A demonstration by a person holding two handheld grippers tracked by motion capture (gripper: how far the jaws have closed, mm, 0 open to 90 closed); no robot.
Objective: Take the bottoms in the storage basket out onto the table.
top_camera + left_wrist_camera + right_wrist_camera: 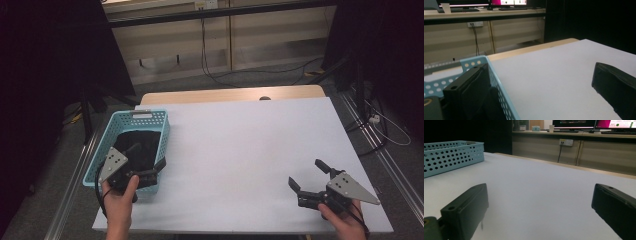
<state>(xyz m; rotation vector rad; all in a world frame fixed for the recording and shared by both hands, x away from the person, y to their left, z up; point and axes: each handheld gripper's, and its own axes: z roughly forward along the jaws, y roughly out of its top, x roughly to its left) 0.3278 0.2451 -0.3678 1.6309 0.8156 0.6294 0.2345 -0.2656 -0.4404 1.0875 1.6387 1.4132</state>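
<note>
A light blue perforated basket [114,131] stands at the table's left edge with a black cloth [146,145] lying in it. My left gripper [148,156] is open and straddles the basket's near right wall [500,87]. One of its jaws is inside the basket over the cloth and the other is outside above the white table [250,145]. My right gripper [306,173] is open low over the table's near right part, with nothing between its fingers [465,208]. From there the basket [451,157] shows far off at the left.
A strip of wooden tabletop [230,94] runs along the far edge. Cables [210,70] lie on the floor beyond it, before pale cabinets. Metal rails [385,160] flank the table. Monitors [616,123] stand on a counter behind.
</note>
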